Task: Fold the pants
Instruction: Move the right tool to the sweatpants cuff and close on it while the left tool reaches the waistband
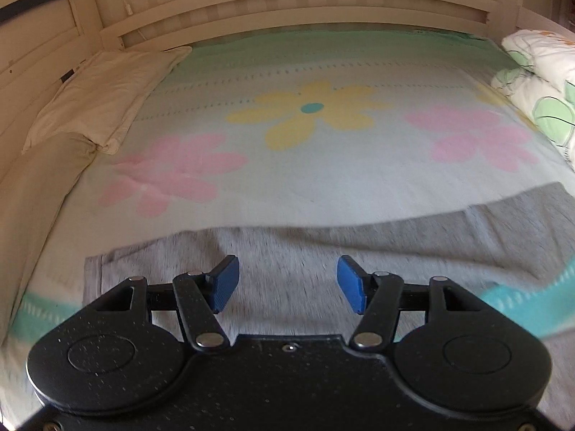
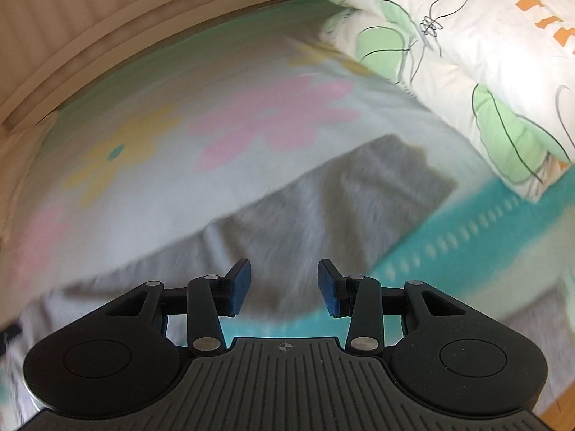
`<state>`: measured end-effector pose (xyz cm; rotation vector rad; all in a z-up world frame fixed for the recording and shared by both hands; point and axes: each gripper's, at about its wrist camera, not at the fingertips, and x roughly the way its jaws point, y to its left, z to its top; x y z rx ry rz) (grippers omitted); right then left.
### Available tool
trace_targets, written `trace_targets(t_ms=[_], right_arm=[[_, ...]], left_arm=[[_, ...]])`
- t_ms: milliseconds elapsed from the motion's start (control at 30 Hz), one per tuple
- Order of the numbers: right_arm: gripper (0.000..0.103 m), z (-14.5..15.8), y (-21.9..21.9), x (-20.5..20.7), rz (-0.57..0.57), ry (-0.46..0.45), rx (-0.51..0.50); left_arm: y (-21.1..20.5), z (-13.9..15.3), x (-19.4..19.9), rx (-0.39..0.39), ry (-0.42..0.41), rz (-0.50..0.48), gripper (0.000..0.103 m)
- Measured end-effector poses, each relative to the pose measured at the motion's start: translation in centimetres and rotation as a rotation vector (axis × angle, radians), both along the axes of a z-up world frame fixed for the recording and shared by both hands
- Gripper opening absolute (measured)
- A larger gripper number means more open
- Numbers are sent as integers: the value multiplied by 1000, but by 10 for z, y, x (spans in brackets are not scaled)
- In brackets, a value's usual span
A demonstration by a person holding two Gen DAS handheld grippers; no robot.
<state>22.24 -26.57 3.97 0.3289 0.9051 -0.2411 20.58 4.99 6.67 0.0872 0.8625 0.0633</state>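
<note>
A: Where are the pants?

B: The grey pants [image 1: 323, 251] lie flat on the bed, spread across the near part of the flowered bedspread [image 1: 323, 186], on the side away from the slatted headboard [image 1: 287, 0]. In the left wrist view the fabric runs in a long band, with one squared end toward the cream pillow [image 1: 104, 93] and the other reaching toward the folded quilt [image 1: 542, 72].

A: And the left gripper?

B: The left gripper [image 1: 287, 283] hovers over the middle of the pants, its jaws spread wide with nothing between the blue pads [image 1: 224, 283]. Only grey cloth shows in the gap.

A: What about the right one?

B: The right gripper [image 2: 284, 285] is over the pants [image 2: 305, 215] too, near the end closest to the quilt [image 2: 467, 54]. Its jaws stand apart as well, a little narrower than the left's, and grip nothing. I cannot tell whether either gripper touches the fabric.

A: Anything else near the pants?

B: In the right wrist view a darker squared end of the pants points toward the quilt, stopping just short of it. A turquoise border of the bedspread [image 2: 467, 237] runs beside the pants. The view is blurred, so finer folds are hard to make out.
</note>
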Motion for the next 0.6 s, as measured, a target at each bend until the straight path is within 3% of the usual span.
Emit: trace_targets(t_ms=[200, 333, 600], right_arm=[[40, -31, -24, 61, -91, 17, 13], [40, -49, -27, 92, -119, 47, -8], [42, -84, -38, 138, -239, 93, 8]], left_arm=[[2, -26, 26, -33, 112, -18, 64], [0, -33, 30, -8, 124, -18, 64], [11, -41, 39, -47, 171, 34, 64]])
